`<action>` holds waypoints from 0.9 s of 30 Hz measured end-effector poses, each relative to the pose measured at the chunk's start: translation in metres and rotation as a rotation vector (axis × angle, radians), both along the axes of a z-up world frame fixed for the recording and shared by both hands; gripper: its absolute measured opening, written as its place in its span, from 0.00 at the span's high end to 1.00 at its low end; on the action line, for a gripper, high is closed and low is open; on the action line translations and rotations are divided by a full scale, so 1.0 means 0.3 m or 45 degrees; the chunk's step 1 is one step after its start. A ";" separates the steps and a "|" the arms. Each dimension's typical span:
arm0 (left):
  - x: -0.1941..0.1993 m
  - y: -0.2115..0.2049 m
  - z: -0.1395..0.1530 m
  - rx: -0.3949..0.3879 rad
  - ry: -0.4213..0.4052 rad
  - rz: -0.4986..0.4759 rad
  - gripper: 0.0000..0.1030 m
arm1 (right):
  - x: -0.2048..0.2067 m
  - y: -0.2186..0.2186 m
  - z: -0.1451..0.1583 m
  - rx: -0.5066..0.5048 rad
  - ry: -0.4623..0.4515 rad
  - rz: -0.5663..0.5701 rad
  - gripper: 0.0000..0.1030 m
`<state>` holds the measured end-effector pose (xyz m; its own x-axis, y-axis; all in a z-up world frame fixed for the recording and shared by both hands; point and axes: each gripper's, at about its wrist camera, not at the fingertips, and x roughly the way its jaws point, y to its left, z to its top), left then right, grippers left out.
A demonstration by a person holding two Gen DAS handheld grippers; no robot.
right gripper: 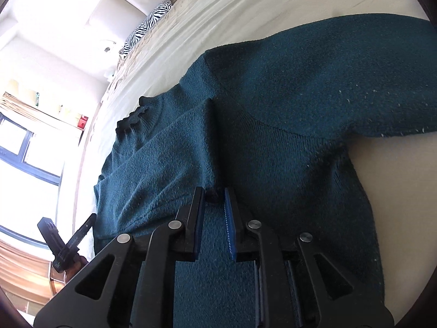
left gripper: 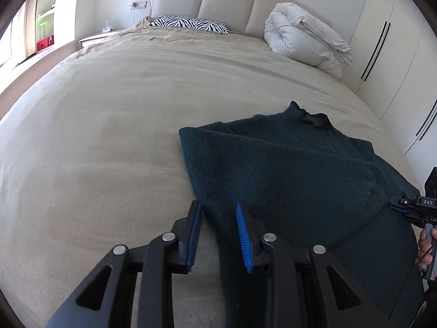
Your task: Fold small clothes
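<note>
A dark teal knit sweater [left gripper: 286,169] lies on the beige bed [left gripper: 109,136], its left side folded over the body and its dark collar [left gripper: 314,119] at the far end. My left gripper [left gripper: 218,210] is open and empty, its fingers straddling the sweater's folded left edge near the hem. In the right wrist view the sweater [right gripper: 273,136] fills the frame, one sleeve [right gripper: 341,68] spread out to the right. My right gripper [right gripper: 213,194] is open, just above the fabric beside the edge of the folded layer. It also shows in the left wrist view [left gripper: 401,205].
A zebra-print pillow [left gripper: 188,23] and a rolled white duvet [left gripper: 306,38] lie at the head of the bed by the padded headboard [left gripper: 226,0]. White wardrobe doors [left gripper: 390,54] stand on the right. A window [right gripper: 24,147] is on the far side.
</note>
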<state>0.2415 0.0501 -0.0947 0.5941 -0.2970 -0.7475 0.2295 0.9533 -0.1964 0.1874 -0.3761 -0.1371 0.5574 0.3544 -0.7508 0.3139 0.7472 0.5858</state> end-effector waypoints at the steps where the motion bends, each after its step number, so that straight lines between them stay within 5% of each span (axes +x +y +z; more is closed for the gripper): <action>1: -0.023 -0.013 -0.003 0.035 -0.015 -0.015 0.69 | -0.024 0.002 0.003 -0.005 -0.004 -0.001 0.86; 8: -0.185 -0.042 0.066 0.207 -0.160 0.000 0.68 | -0.248 -0.059 0.045 -0.020 -0.035 -0.061 0.81; 9: -0.211 -0.044 0.101 0.204 -0.204 0.012 0.64 | -0.290 -0.087 0.062 -0.020 -0.060 -0.091 0.76; 11: -0.264 -0.053 0.170 0.181 -0.285 0.033 0.40 | -0.376 -0.159 0.097 -0.033 -0.122 -0.197 0.35; 12: -0.289 -0.061 0.200 0.157 -0.323 0.041 0.23 | -0.423 -0.210 0.113 -0.045 -0.156 -0.280 0.27; 13: -0.307 -0.072 0.223 0.127 -0.349 0.035 0.17 | -0.467 -0.261 0.123 -0.053 -0.187 -0.360 0.25; 21: -0.324 -0.223 0.243 -0.233 -0.146 -0.110 0.17 | -0.738 -0.742 0.020 0.295 -0.280 -0.933 0.33; 27: -0.276 -0.295 0.173 -0.389 0.027 -0.113 0.17 | -0.771 -0.957 -0.015 0.385 -0.312 -1.090 0.37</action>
